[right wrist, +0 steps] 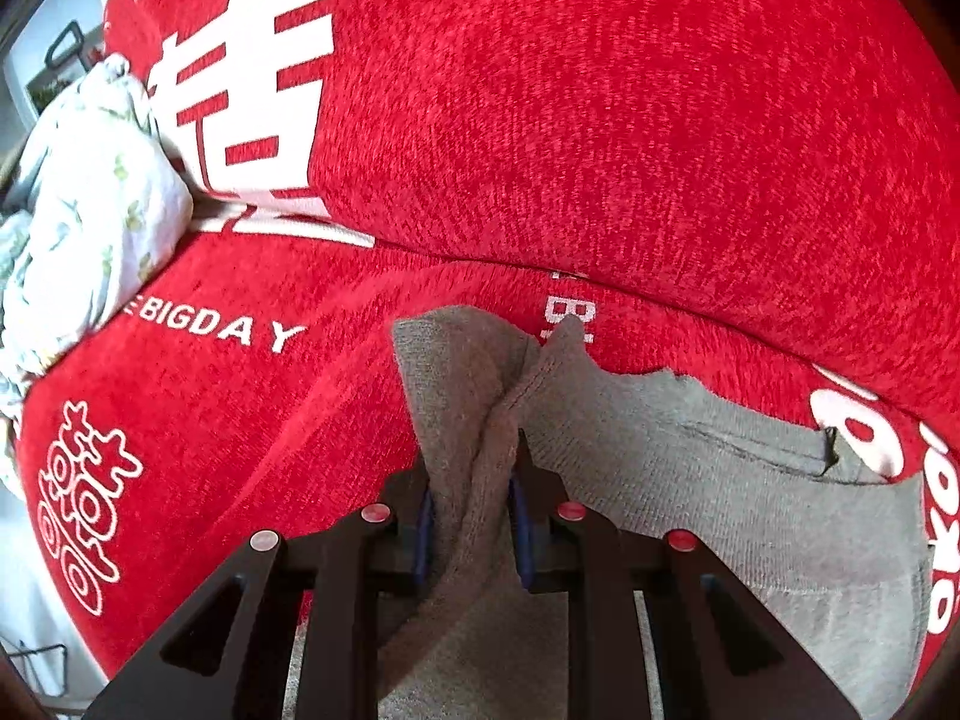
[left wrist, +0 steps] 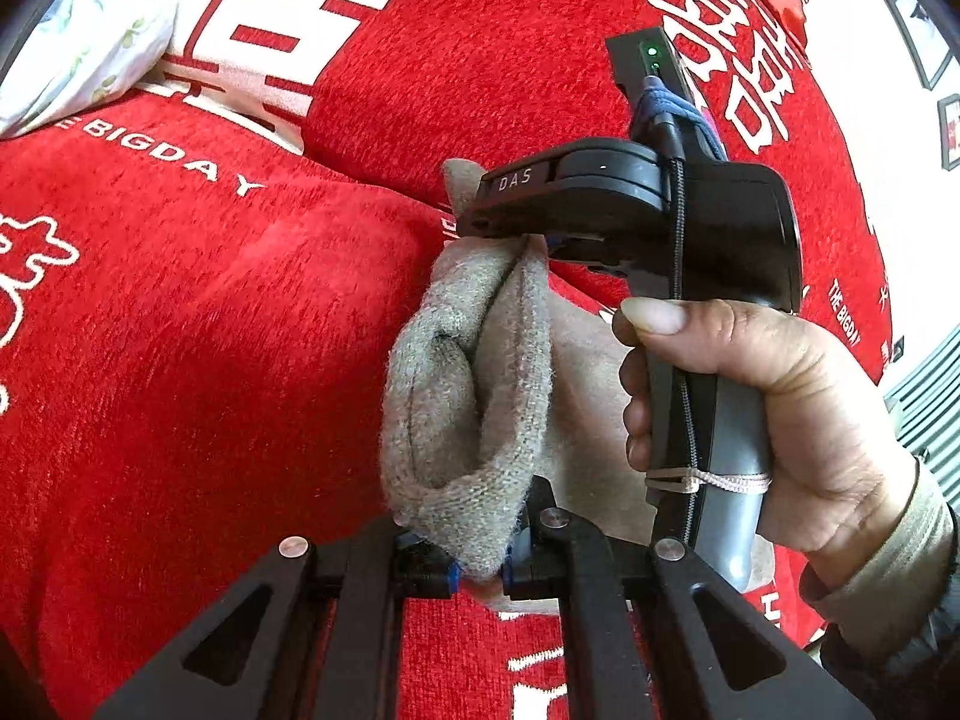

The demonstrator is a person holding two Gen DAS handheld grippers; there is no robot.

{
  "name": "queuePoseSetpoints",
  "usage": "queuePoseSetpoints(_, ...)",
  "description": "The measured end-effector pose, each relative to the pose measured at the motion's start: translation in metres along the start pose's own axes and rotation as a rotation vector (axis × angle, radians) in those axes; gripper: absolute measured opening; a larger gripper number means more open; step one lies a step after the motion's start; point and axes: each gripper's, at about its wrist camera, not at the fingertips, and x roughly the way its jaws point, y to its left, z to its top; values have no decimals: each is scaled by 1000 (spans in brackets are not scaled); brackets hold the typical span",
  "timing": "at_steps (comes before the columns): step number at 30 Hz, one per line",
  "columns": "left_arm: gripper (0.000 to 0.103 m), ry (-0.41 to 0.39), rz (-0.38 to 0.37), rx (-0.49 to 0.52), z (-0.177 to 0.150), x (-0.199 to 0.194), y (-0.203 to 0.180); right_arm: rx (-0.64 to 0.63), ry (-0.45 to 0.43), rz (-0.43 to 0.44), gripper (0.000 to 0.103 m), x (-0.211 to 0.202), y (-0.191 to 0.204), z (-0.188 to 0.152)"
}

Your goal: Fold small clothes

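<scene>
1 grey sock [left wrist: 474,372], 2 tongs – left [left wrist: 480,570] & right [right wrist: 471,531] – both clamped on.

The sock [left wrist: 468,384] pinched in the left gripper [left wrist: 480,570] is a fuzzy grey-beige knit, matt, with loose fibres along its folded edges; the same soft ribbed knit bunches between the right gripper [right wrist: 474,534] pads. Both grippers are matt black plastic with small shiny metal screw heads and blue rubbery pads [right wrist: 423,531]. Under and beyond them the red cover [right wrist: 600,120] is a rough, nubby chenille-like cloth with flat white lettering. Far to the left of the grippers lies a pillow [right wrist: 90,210] of smooth, thin printed cotton. The right gripper's handle [left wrist: 732,420], seen ahead of the left one, looks smooth grey plastic, tied with white cord [left wrist: 708,483]
</scene>
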Motion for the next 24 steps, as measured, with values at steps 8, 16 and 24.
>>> queuePoseSetpoints(8,9,10,77,44,-1,1,-17,37,-21,33,22,-14,-16,-2)
queuePoseSetpoints(16,9,40,129,87,-6,1,-42,30,-33,42,22,-37,-28,-1)
queuePoseSetpoints(24,9,50,155,137,-7,-2,-68,54,-55,61,22,-62,-46,0)
